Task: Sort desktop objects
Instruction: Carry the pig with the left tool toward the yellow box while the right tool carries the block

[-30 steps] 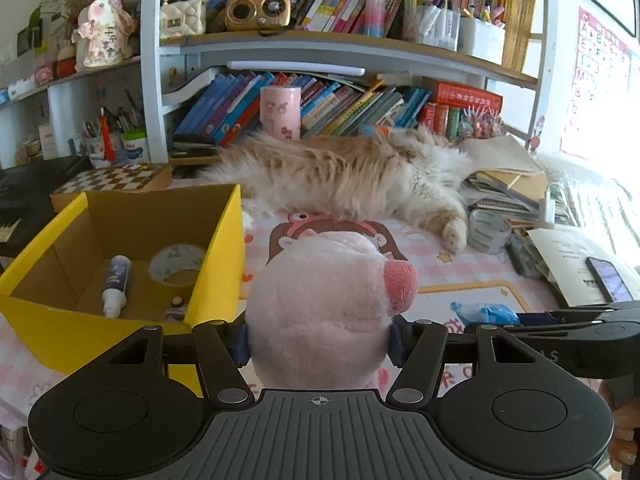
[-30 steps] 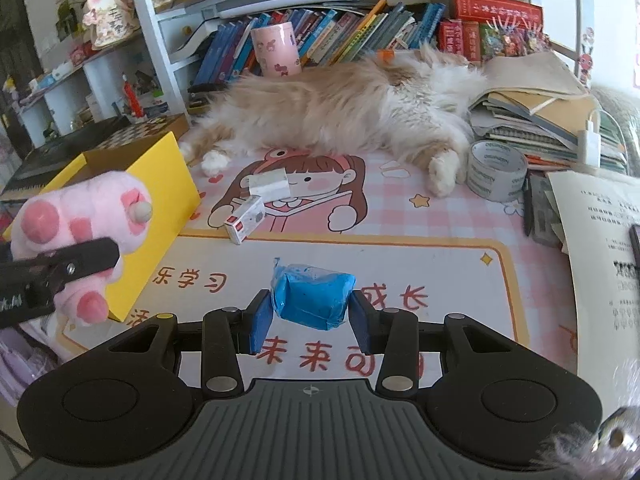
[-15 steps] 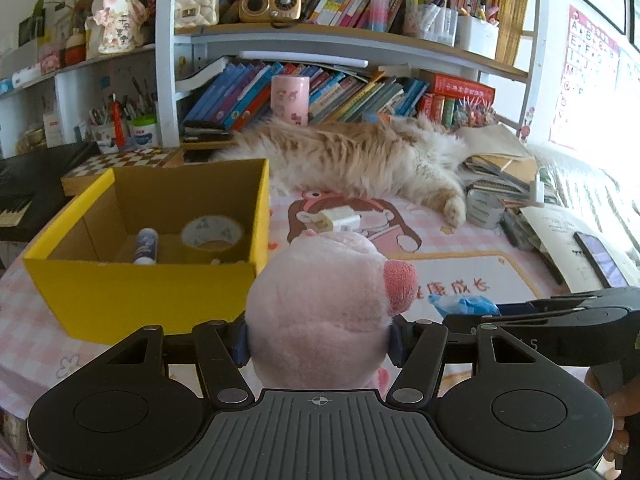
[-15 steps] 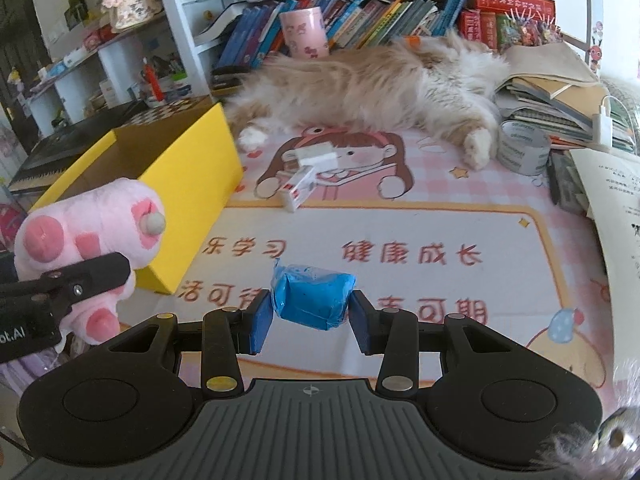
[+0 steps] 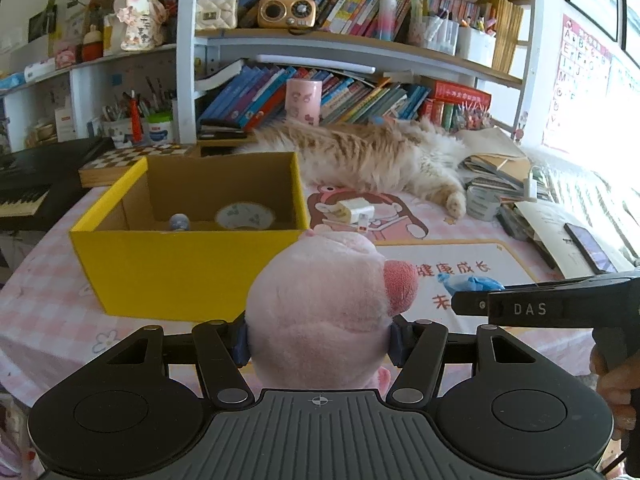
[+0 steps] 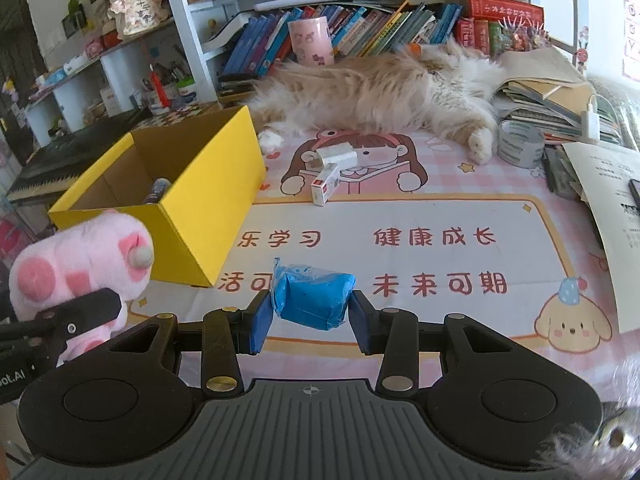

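Note:
My left gripper [image 5: 318,342] is shut on a pink plush pig [image 5: 320,300], held in the air in front of the yellow box's [image 5: 180,268] near wall; the pig also shows in the right wrist view [image 6: 80,268]. My right gripper [image 6: 310,318] is shut on a blue wrapped packet [image 6: 314,298], held above the mat to the right of the yellow box [image 6: 208,200]. The packet's tip shows in the left wrist view [image 5: 468,282]. Inside the box lie a tape roll [image 5: 245,216] and a small bottle [image 5: 179,222].
A fluffy cat [image 6: 380,88] lies across the back of the desk. Two small white boxes [image 6: 330,168] sit on the mat. A grey tape roll [image 6: 520,142], stacked books and papers [image 6: 600,184] crowd the right side. A keyboard [image 5: 24,200] is at left.
Both grippers have drawn back toward the desk's near edge with their objects still held. The yellow box now looks farther away and its near wall faces the left camera.

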### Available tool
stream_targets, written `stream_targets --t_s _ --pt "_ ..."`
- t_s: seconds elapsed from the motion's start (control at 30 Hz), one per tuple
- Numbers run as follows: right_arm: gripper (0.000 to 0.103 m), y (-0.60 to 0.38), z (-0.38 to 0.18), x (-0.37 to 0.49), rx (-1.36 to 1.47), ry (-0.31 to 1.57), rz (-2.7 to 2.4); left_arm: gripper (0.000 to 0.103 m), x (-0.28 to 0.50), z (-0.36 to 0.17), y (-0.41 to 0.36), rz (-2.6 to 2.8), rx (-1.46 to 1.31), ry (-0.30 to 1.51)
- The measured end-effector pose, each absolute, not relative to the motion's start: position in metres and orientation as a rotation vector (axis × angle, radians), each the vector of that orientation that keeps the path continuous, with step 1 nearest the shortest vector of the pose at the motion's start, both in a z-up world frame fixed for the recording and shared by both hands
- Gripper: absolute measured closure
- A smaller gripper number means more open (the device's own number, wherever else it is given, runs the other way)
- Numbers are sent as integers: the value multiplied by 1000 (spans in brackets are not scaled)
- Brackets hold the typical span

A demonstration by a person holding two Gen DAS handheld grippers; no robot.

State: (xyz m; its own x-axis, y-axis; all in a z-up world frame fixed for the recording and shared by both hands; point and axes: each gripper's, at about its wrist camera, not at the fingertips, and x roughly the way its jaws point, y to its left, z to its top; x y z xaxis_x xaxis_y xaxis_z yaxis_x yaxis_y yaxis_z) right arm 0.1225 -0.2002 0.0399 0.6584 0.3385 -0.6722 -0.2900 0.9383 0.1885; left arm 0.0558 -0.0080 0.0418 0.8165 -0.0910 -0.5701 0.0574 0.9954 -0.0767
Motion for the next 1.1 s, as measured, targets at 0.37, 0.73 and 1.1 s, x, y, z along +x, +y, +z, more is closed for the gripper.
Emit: stream_targets --t_s 0.37,0.73,1.1 --pt "65 -172 36 77 67 784 352 42 20 42 16 -119 -44 616" --pt "65 -148 27 31 80 814 356 42 -17 36 39 -131 -51 655" --pt "65 -132 23 4 79 844 377 42 -41 33 53 -118 -60 676"
